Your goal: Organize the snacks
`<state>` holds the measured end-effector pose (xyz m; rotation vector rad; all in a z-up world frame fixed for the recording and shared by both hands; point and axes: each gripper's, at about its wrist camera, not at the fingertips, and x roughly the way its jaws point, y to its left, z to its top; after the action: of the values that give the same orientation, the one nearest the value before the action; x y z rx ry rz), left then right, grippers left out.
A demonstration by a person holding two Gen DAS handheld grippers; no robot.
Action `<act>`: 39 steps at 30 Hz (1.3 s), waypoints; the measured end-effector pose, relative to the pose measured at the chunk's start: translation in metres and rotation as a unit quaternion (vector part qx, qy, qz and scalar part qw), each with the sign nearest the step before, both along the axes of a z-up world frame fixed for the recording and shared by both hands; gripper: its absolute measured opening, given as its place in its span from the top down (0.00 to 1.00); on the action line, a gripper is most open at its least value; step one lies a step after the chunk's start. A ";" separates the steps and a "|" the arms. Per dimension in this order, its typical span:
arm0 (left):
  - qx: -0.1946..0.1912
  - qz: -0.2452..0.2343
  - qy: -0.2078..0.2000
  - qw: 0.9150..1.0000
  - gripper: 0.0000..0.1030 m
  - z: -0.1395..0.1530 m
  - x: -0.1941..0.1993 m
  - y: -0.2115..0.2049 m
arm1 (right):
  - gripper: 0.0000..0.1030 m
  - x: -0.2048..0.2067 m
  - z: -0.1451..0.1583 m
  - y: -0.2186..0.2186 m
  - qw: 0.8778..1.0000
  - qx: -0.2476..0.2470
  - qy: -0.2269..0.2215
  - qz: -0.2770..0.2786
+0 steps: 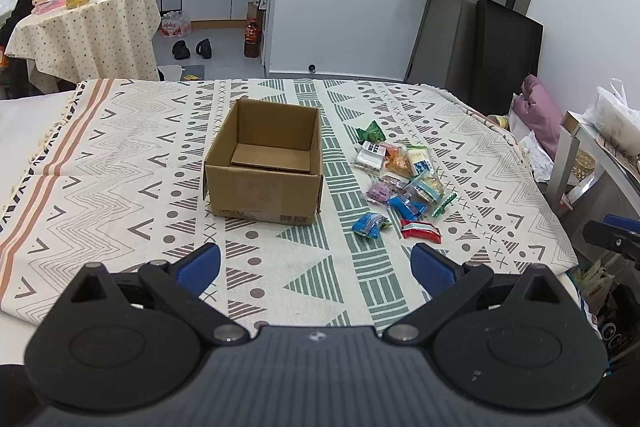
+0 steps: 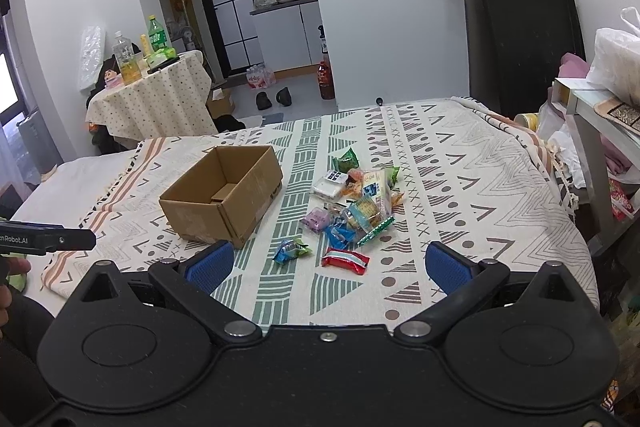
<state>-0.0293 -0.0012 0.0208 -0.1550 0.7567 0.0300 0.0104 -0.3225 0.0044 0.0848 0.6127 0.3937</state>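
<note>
An open cardboard box stands empty in the middle of the patterned cloth. To its right lies a loose pile of several wrapped snacks, with a red packet and a blue packet nearest me. My left gripper hovers open above the near cloth, short of the box and snacks. My right gripper is open too, its gap just in front of the red packet. Neither holds anything.
The cloth covers a bed whose right edge drops off beside a grey table with bags. A round table with bottles stands at the back left. A black chair sits behind the bed.
</note>
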 end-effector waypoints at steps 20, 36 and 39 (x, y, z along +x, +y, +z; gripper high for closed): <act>-0.008 -0.014 0.003 1.000 0.02 -0.006 0.007 -0.004 | 0.00 0.003 -0.010 -0.005 1.000 -0.006 0.014 -0.010; -0.026 -0.028 0.005 0.999 0.02 -0.023 0.046 -0.015 | 0.00 0.046 -0.026 -0.019 1.000 -0.022 0.012 -0.011; -0.027 -0.034 0.004 0.999 0.02 -0.027 0.056 -0.019 | 0.00 0.060 -0.031 -0.025 0.999 -0.012 0.029 -0.007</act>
<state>0.0263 -0.0205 -0.0067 -0.1806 0.7714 -0.0548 0.0700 -0.3471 -0.0270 0.0770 0.6744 0.3716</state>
